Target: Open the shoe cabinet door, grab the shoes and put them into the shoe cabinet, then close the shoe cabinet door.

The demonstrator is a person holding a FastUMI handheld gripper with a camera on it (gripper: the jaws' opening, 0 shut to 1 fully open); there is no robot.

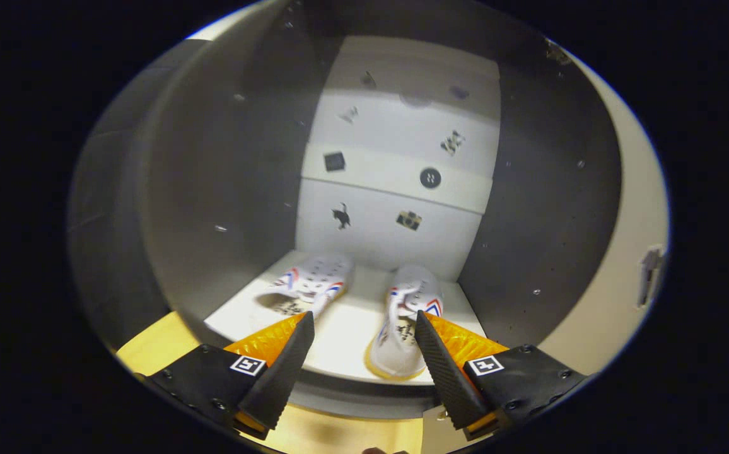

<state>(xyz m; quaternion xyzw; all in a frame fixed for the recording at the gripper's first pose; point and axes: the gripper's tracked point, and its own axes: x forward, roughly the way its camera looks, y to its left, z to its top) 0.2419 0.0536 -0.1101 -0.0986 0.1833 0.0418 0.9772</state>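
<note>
I look into the open shoe cabinet (213, 189), with grey side walls and a white floor. Two white shoes with red and blue stripes lie on that floor. The left shoe (314, 287) rests turned sideways beyond my left finger. The right shoe (402, 328) points toward the back wall, its heel near the cabinet's front edge, just ahead of my right finger. My gripper (364, 323) stands open in front of the cabinet floor with nothing between its fingers. The cabinet door (629, 265) hangs open at the right, pale, with a dark handle (651, 274).
The white back wall (396, 157) of the cabinet carries several small dark stickers. A yellowish wooden floor (150, 347) runs below the cabinet's front edge, under my fingers.
</note>
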